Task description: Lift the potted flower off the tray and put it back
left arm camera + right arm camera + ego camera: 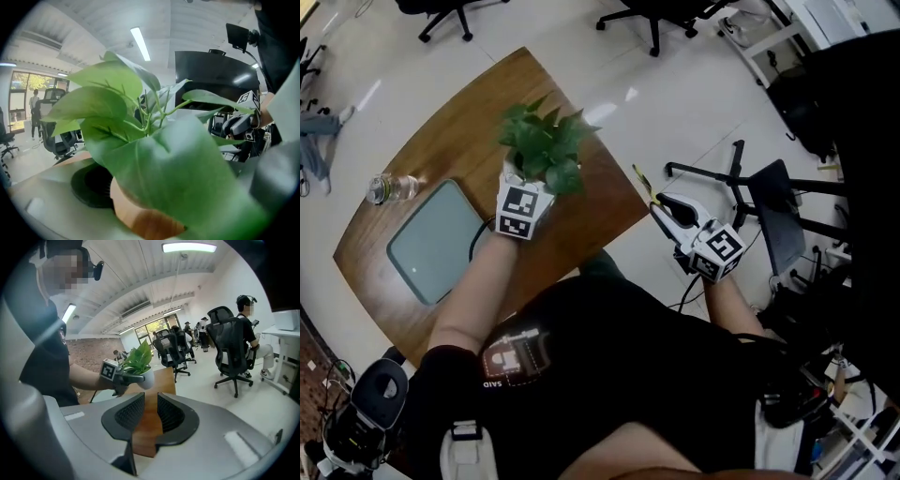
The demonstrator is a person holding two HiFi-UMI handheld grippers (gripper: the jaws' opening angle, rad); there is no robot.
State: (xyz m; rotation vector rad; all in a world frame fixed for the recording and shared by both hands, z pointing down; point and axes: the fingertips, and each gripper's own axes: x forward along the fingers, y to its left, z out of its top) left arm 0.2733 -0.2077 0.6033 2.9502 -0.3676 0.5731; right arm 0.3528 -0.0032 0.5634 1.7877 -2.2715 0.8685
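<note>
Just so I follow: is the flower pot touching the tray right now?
Apart. Head view: left gripper holds the pot over bare table, beside the tray.

Leafy potted flower upright, off grey tray

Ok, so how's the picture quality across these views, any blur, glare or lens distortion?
Left gripper view: the potted flower is so close that its leaves blur and fill the frame, and a ceiling light glares above. Right gripper view: fisheye bending, dark corners, but the flower looks fairly sharp. Head view: evenly lit, with small glare patches on the floor.
</note>
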